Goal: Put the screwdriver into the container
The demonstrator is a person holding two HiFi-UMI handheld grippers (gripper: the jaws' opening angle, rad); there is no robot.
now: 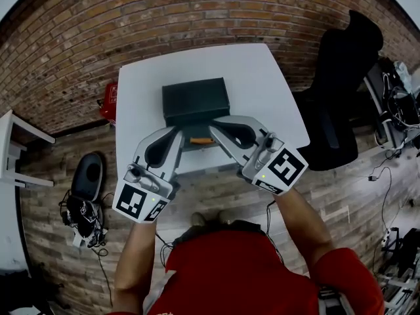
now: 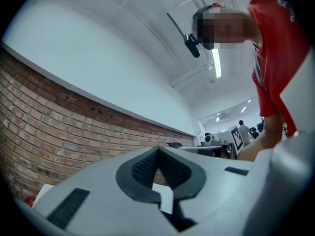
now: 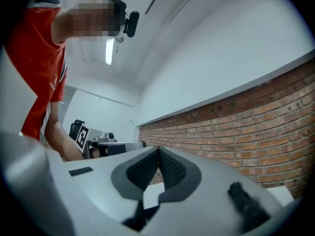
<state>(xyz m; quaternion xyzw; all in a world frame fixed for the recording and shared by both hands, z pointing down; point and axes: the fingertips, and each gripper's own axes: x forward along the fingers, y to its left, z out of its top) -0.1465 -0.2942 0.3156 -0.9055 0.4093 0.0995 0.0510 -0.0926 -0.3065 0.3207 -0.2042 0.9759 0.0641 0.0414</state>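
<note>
A black rectangular container (image 1: 195, 100) stands in the middle of the white table (image 1: 262, 84). Just in front of it lies the screwdriver (image 1: 202, 140); only a short orange piece shows between the two grippers. My left gripper (image 1: 179, 134) points at it from the left, my right gripper (image 1: 215, 126) from the right, and both tips sit close to the container's near wall. In the left gripper view the dark pads (image 2: 147, 168) meet at the tip with nothing between them. The right gripper view shows the same: pads (image 3: 170, 168) closed together and empty.
A black office chair (image 1: 342, 77) stands right of the table. A red object (image 1: 109, 101) sits on the floor by the table's left edge. Cables and dark gear (image 1: 84, 205) lie on the plank floor at the left, and white furniture (image 1: 14, 151) is at the far left.
</note>
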